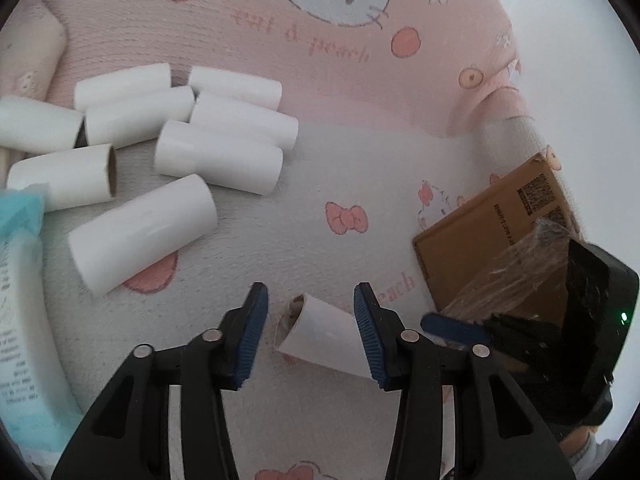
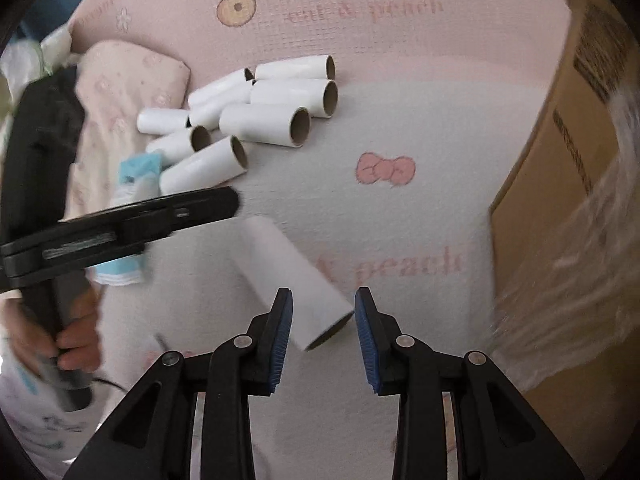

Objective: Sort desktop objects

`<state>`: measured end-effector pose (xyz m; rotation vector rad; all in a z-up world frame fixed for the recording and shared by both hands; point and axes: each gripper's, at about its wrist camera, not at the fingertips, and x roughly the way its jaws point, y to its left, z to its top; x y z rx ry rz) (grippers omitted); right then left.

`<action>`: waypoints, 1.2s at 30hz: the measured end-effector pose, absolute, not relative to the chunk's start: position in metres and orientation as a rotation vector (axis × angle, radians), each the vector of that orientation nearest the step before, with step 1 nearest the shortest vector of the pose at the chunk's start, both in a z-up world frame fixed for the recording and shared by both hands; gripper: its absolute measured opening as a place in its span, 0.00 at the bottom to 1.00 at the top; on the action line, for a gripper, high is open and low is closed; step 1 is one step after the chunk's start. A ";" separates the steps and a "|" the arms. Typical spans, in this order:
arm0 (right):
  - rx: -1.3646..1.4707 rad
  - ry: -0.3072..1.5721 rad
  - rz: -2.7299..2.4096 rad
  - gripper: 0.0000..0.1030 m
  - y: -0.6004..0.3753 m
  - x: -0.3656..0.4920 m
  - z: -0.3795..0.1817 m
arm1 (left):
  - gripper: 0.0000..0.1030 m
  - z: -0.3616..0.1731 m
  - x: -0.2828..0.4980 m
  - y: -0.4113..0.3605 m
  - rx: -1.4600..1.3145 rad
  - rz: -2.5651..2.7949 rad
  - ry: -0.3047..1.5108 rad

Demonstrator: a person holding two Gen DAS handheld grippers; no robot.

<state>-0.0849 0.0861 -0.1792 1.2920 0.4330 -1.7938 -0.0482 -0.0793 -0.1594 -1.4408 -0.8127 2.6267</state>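
A lone white paper roll lies on the pink-and-white cloth between the fingers of my open left gripper, apart from both pads. The same roll lies just ahead of my open right gripper, its near end between the fingertips. A pile of several white rolls lies at the left; it also shows in the right wrist view. The left gripper shows from the side in the right wrist view. The right gripper shows at the right of the left wrist view.
A brown cardboard box with clear plastic wrap stands at the right, also in the right wrist view. A light-blue wipes pack lies at the left edge. A pink pouch lies behind the pile.
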 end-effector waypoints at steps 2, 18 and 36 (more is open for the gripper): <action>1.266 0.452 -1.799 0.28 0.084 -0.086 -0.178 | 0.33 -0.161 -0.042 -0.077 -1.444 2.623 -0.813; 1.335 0.455 -1.629 0.28 0.070 -0.085 -0.197 | 0.37 -0.205 -0.038 -0.082 -1.548 2.388 -1.179; 1.416 0.398 -1.548 0.35 0.055 -0.081 -0.212 | 0.38 -0.223 -0.042 -0.089 -1.496 2.274 -1.364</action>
